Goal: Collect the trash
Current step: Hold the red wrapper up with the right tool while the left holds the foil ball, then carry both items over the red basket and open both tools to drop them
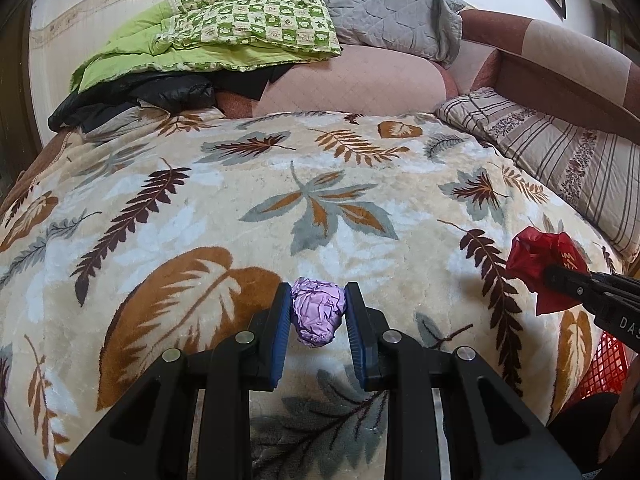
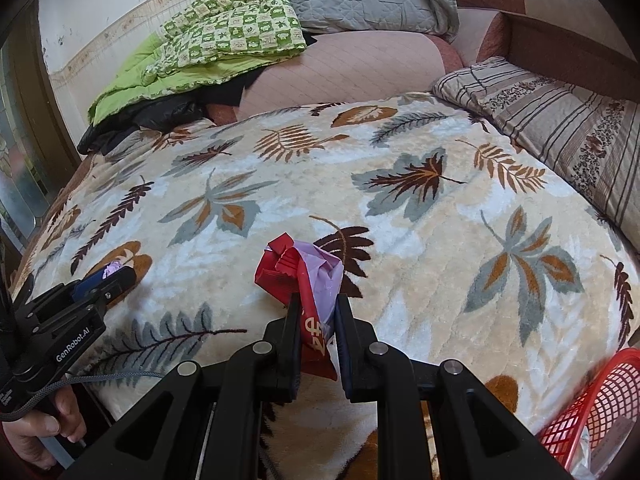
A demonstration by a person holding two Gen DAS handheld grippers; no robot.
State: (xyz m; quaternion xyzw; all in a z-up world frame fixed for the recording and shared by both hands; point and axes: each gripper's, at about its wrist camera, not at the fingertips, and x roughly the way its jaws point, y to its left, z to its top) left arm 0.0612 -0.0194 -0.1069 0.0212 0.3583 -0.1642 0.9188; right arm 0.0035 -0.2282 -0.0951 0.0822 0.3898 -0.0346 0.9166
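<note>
The left gripper [image 1: 318, 312] is holding a crumpled lilac foil wrapper [image 1: 318, 311], its blue-padded fingers [image 1: 280, 320] pinching it at the sides above the leaf-patterned plush blanket [image 1: 280, 200] on the bed. The right gripper [image 2: 318, 328] is gripping a crushed red-and-lilac plastic wrapper [image 2: 304, 276] between narrowed fingers. A red mesh plastic basket [image 2: 600, 408] is waiting at the near right, beside the bed. Both scraps look light, soft and springy, so squeezing across the bunched middle should keep them from slipping out.
</note>
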